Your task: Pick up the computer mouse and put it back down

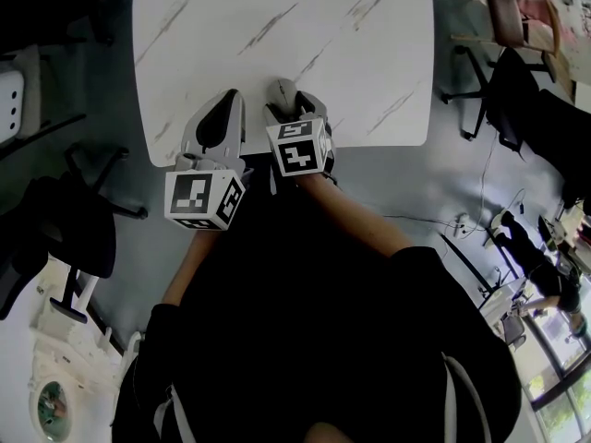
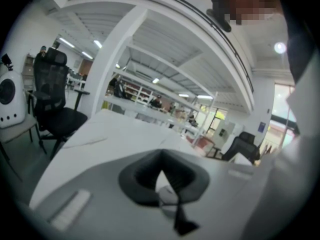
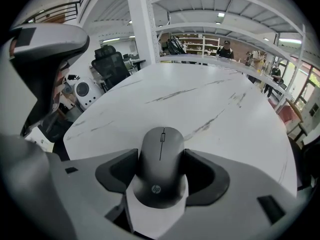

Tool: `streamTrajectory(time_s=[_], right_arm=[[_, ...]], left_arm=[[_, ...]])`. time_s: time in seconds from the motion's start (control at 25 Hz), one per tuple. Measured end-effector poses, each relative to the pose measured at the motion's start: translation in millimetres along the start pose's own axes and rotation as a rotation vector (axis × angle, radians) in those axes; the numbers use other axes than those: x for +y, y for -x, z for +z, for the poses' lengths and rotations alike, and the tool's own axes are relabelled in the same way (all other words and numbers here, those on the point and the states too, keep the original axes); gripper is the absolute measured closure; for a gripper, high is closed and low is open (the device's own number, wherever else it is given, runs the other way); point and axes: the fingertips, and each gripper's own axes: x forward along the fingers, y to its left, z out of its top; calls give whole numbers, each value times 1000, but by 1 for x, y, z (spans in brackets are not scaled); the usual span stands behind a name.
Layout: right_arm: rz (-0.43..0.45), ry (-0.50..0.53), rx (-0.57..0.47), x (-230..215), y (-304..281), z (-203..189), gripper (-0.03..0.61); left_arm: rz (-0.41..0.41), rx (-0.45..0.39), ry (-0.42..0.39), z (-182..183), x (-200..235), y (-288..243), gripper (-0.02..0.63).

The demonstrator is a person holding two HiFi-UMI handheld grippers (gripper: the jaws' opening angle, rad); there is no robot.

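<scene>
A dark grey computer mouse sits between the black pads of my right gripper, which touch both of its sides; the gripper is shut on it. In the head view the mouse pokes out ahead of the right gripper, near the front edge of the white marbled table. Whether the mouse rests on the table or hangs just above it, I cannot tell. My left gripper lies close beside it on the left, its jaws shut with nothing between them.
Black office chairs stand on the grey floor to the left and right of the table. A cable runs over the floor at the right. Another chair stands beyond the table's left edge.
</scene>
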Motion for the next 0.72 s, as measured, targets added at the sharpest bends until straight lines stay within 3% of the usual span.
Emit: streamTrajectory(time_s=[0.48, 0.72], right_arm=[[36, 0, -92, 2, 16, 23, 321], [37, -3, -217, -3, 41, 55, 321]], left_arm=[[-2, -13, 3, 4, -3, -3, 607], [-1, -30, -12, 12, -6, -3, 607]])
